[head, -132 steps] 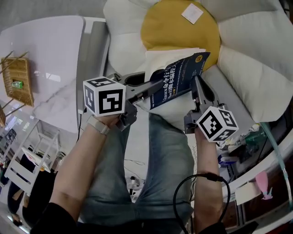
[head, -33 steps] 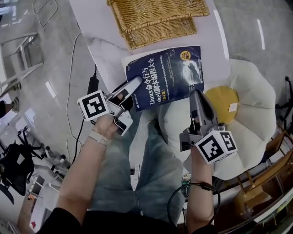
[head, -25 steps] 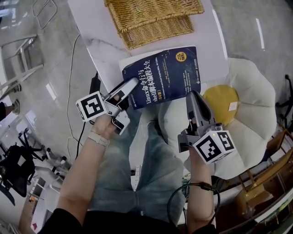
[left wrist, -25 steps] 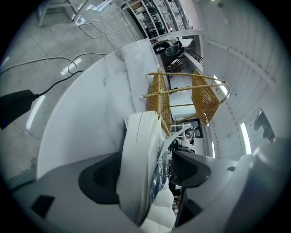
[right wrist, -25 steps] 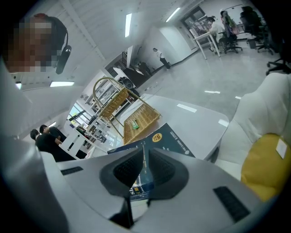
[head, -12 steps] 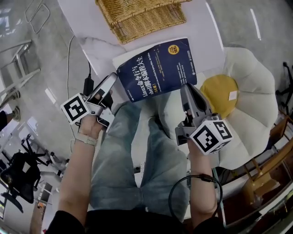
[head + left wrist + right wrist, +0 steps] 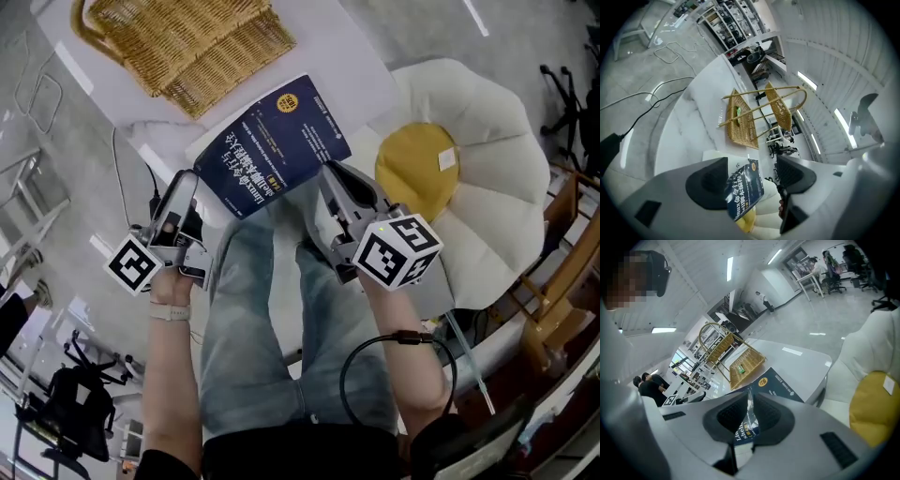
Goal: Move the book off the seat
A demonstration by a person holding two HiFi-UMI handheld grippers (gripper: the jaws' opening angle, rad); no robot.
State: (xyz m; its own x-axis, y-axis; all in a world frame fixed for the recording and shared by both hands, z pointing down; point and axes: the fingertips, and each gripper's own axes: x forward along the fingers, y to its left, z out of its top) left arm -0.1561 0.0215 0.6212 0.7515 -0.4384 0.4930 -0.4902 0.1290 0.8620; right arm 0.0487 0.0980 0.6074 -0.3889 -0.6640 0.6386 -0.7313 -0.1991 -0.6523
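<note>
Navy book (image 7: 272, 145) lies on the white table (image 7: 356, 52) at upper centre, its near corner pinched by the right gripper (image 7: 330, 176). The left gripper (image 7: 185, 183) gapes wide beside it.

Glossy paper book (image 7: 272, 141), woven wicker basket (image 7: 178, 42), polished table (image 7: 352, 47).

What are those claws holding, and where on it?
The right claw pinches the blue book by its near edge. The left claw is open, holding nothing.
</note>
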